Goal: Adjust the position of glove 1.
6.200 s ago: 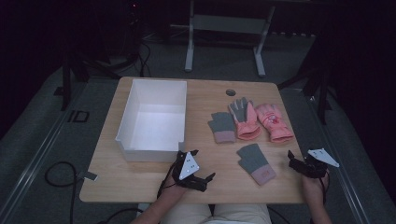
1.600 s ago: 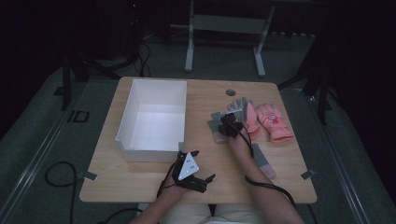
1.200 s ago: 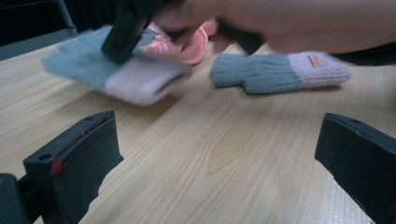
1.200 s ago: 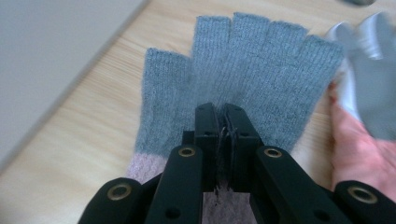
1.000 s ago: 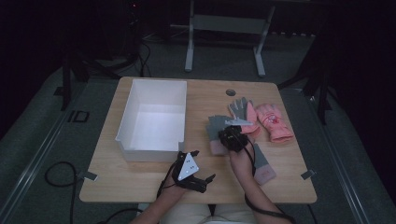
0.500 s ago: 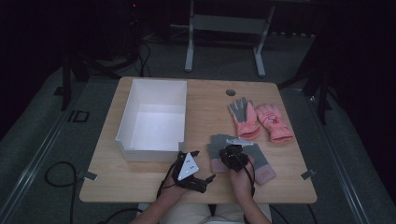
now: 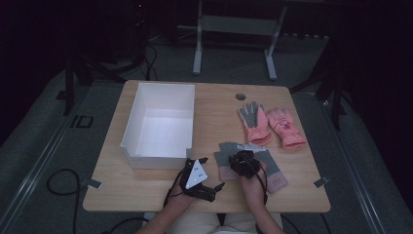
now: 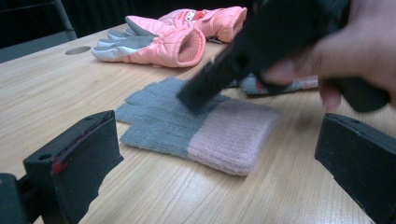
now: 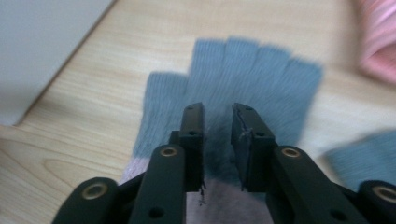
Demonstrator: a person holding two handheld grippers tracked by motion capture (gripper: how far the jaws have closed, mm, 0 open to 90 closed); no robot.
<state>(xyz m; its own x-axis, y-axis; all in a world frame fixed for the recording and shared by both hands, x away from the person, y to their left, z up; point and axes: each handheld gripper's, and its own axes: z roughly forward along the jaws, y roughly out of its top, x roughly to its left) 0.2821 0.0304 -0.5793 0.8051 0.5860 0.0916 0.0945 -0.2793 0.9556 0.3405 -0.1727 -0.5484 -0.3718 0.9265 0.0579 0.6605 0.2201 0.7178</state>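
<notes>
A grey knit glove with a pink cuff (image 7: 224, 159) (image 9: 261, 74) lies flat on the table near the front. My right gripper (image 7: 242, 161) (image 9: 218, 116) hovers just over its palm. Its jaws have just been opening and stand a little apart, pressing on nothing. A second grey glove (image 7: 271, 168) lies right beside it. In the left gripper view the first glove (image 8: 187, 126) is straight ahead, under the blurred right hand. My left gripper (image 7: 210, 174) (image 8: 210, 158) rests at the front edge, open wide and empty. A pair of pink gloves (image 7: 272, 126) (image 8: 177, 39) lies farther back.
A white open box (image 7: 156, 157) (image 9: 42, 42) stands at the left middle of the wooden table (image 7: 146, 190). A small round hole (image 7: 240, 96) sits near the far edge. Dark floor, cables and a metal frame lie around the table.
The right gripper dragged the grey glove from the middle of the table toward the front, beside the other grey glove, then parted its jaws. The left gripper stayed put.
</notes>
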